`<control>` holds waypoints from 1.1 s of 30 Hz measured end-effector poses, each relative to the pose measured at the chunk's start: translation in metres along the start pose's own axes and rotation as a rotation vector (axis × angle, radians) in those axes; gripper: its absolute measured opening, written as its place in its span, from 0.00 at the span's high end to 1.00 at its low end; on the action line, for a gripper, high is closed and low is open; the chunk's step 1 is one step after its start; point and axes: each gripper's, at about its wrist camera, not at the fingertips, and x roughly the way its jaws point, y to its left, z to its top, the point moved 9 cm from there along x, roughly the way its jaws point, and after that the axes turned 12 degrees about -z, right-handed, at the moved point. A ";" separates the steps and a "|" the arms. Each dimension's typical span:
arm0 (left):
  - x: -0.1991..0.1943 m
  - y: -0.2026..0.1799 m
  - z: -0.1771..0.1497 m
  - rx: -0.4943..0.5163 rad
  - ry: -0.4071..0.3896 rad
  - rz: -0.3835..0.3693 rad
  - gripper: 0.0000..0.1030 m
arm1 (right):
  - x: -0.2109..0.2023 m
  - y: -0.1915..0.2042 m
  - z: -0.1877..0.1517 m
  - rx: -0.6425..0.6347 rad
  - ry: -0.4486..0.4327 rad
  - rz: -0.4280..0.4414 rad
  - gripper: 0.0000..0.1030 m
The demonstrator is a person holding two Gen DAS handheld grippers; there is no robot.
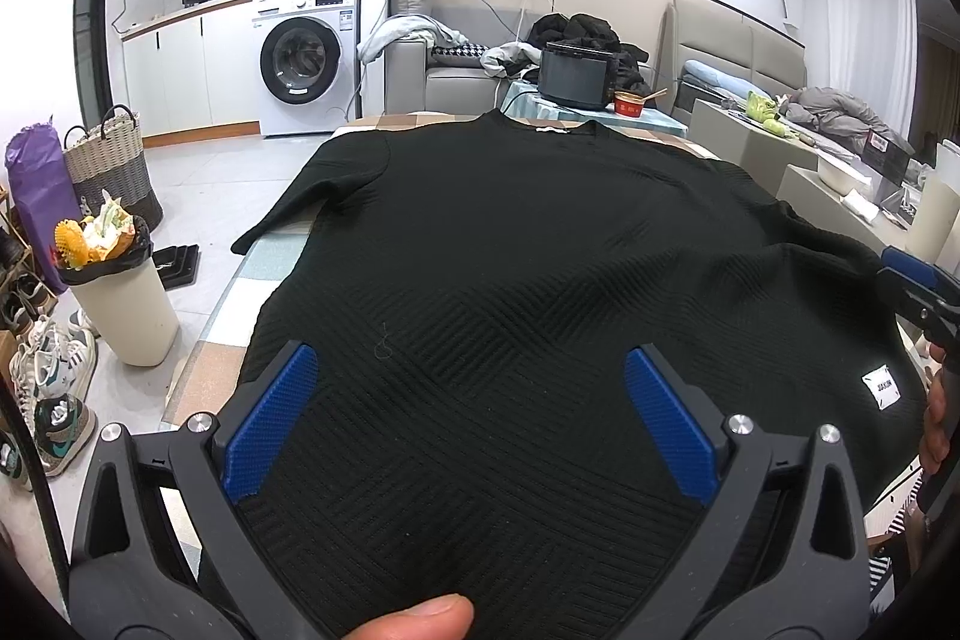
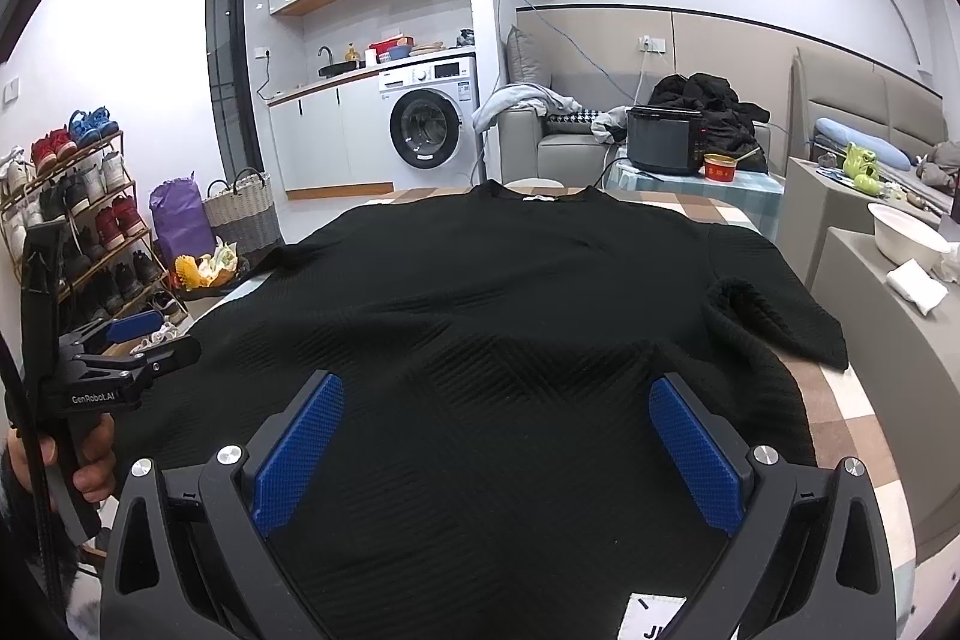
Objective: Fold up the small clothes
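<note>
Checked cloth covered the surface (image 2: 840,400), where a black top (image 1: 510,250) lay spread flat, collar farthest away. Both the left gripper (image 1: 468,418) and right gripper (image 2: 498,448) hovered above its near hem, fingers apart and empty. Soft, light ribbed knit should drape limply; hem corners or sleeves looked easiest to pinch.

Black sweater (image 1: 510,250) covers nearly the whole tabletop; no objects on it. Far edge blocked by rice cooker (image 1: 575,76) and red bowl (image 1: 630,103). Left side drops to floor; waste bin (image 1: 123,304) near. Right side flanked by grey cabinet (image 2: 882,316).
</note>
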 end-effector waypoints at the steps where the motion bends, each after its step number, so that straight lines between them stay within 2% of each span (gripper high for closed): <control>1: 0.000 0.000 0.000 0.000 0.000 0.000 0.01 | 0.000 0.001 0.000 -0.001 0.001 -0.001 0.00; 33: 0.002 -0.002 0.001 0.002 0.002 0.000 0.01 | 0.000 -0.005 0.002 0.031 0.006 0.004 0.00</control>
